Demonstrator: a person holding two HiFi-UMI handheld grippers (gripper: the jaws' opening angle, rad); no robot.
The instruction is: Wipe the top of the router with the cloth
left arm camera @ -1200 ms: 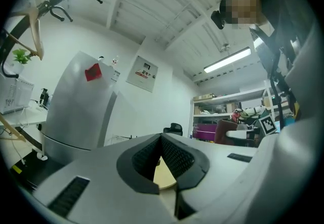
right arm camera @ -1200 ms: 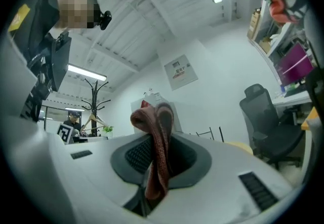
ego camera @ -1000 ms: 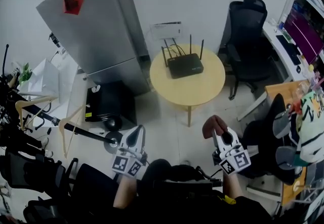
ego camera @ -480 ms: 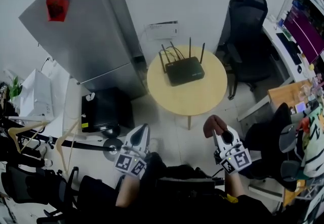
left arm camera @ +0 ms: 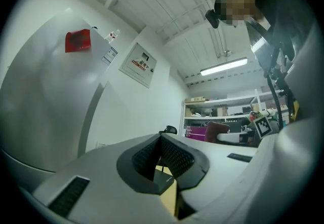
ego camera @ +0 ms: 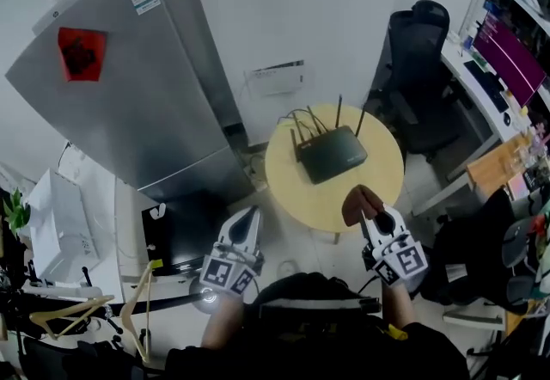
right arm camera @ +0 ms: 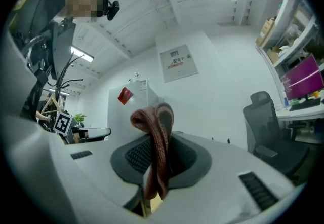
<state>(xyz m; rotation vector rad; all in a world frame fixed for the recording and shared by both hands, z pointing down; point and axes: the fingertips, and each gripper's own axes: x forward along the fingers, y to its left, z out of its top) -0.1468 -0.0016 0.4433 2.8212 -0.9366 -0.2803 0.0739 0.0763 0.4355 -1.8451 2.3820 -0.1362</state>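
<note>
The black router (ego camera: pixel 331 153) with its upright antennas lies on a round yellow table (ego camera: pixel 378 185), seen in the head view just ahead of both grippers. My right gripper (ego camera: pixel 371 213) is shut on a folded reddish-brown cloth (ego camera: pixel 360 201), held over the table's near edge and short of the router. In the right gripper view the cloth (right arm camera: pixel 153 119) bulges out above the right gripper (right arm camera: pixel 157 153) and hangs down between the jaws. My left gripper (ego camera: pixel 247 222) hovers left of the table over the floor. In its own view the left gripper (left arm camera: pixel 161 139) is shut with nothing in it.
A tall silver fridge (ego camera: pixel 129 86) stands left of the table, a black box (ego camera: pixel 176 219) at its foot. A black office chair (ego camera: pixel 421 47) is behind the table, a desk with a monitor (ego camera: pixel 507 47) at the right. A wooden hanger (ego camera: pixel 137 305) lies lower left.
The view has closed in on the table, so router and table now lie just ahead of the grippers. The right gripper still holds the cloth and the left stays shut.
</note>
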